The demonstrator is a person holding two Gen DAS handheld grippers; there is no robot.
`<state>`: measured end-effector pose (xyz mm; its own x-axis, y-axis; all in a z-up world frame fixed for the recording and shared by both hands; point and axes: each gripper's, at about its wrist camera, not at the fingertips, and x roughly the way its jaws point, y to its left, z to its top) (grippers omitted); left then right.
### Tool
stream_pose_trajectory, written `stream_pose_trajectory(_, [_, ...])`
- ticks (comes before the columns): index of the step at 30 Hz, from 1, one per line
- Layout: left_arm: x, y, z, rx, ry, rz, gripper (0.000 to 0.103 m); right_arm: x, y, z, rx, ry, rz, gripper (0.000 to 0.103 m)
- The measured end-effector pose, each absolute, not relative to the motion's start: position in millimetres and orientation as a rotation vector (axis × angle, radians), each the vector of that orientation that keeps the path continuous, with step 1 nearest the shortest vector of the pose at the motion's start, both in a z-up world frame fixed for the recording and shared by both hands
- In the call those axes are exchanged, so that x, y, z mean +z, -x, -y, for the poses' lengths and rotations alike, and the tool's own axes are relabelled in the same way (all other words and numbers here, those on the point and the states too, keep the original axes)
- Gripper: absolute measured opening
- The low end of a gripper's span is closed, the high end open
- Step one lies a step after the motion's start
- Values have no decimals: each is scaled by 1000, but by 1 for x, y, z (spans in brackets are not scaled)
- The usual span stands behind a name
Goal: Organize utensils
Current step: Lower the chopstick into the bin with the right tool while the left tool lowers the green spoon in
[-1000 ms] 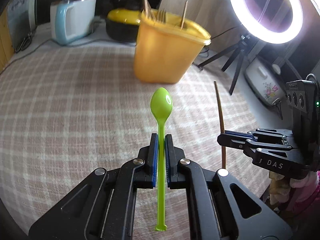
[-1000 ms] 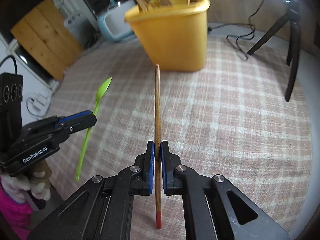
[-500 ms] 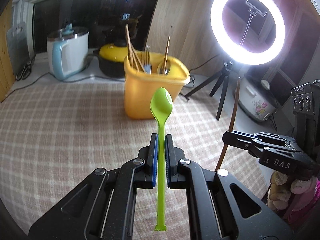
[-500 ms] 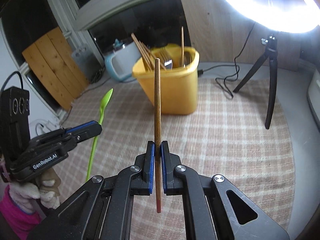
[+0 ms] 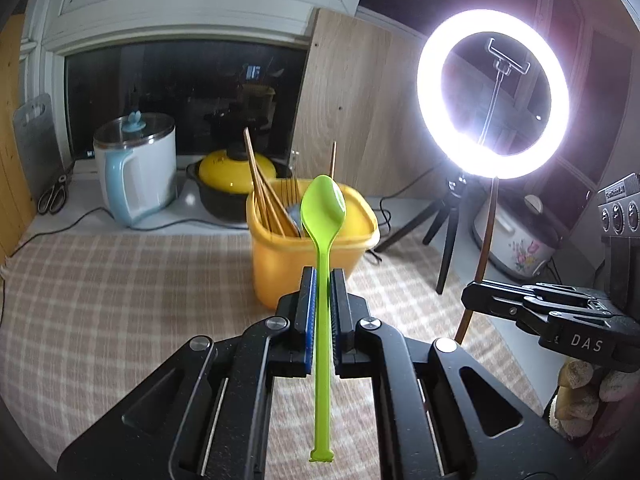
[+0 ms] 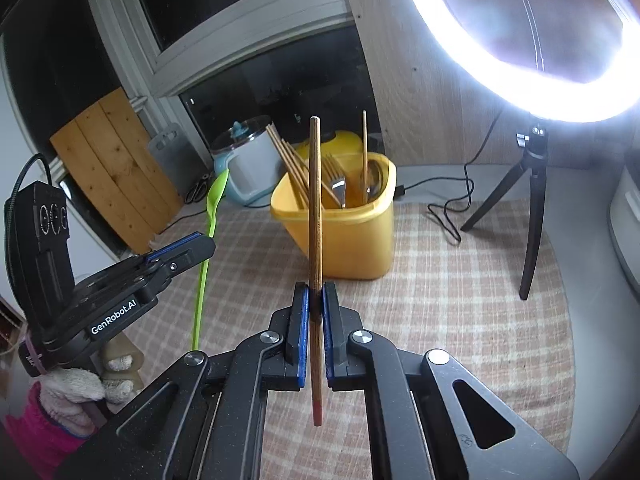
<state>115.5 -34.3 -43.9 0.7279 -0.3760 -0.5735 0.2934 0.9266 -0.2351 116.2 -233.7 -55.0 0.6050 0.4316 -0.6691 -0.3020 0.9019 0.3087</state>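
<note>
My left gripper (image 5: 322,280) is shut on a green plastic spoon (image 5: 322,216), held upright with the bowl up, above the checked cloth. My right gripper (image 6: 315,296) is shut on a brown wooden chopstick (image 6: 315,208), also upright. A yellow utensil bin (image 5: 320,252) stands ahead of both; it holds several chopsticks and forks (image 6: 336,184). Each gripper shows in the other's view: the right one (image 5: 472,300) to the right, the left one (image 6: 208,244) to the left with the spoon (image 6: 212,208).
A lit ring light on a tripod (image 5: 492,104) stands right of the bin, its legs (image 6: 532,216) on the table. A white-blue kettle (image 5: 136,168) and a yellow-lidded black pot (image 5: 236,176) sit behind. Cables (image 6: 448,216) trail on the cloth. A rice cooker (image 5: 516,240) stands far right.
Both grippers have tilted up and risen with their utensils still held. The bin now sits lower in view and the window and ring light have come into sight.
</note>
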Motion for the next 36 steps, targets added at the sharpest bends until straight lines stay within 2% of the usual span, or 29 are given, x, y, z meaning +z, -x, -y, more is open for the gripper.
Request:
stream_pose_trajectory(10, [-34, -153, 28, -375, 157, -630, 5, -34, -139, 231, 409, -163, -766, 5])
stream_pose_trajectory(23, [-16, -238, 15, -352, 269, -559, 5, 7, -204, 222, 369, -133, -656, 5])
stream_pose_trajectory(36, [-37, -286, 26, -333, 269, -537, 5, -11, -262, 209, 302, -125, -655, 5])
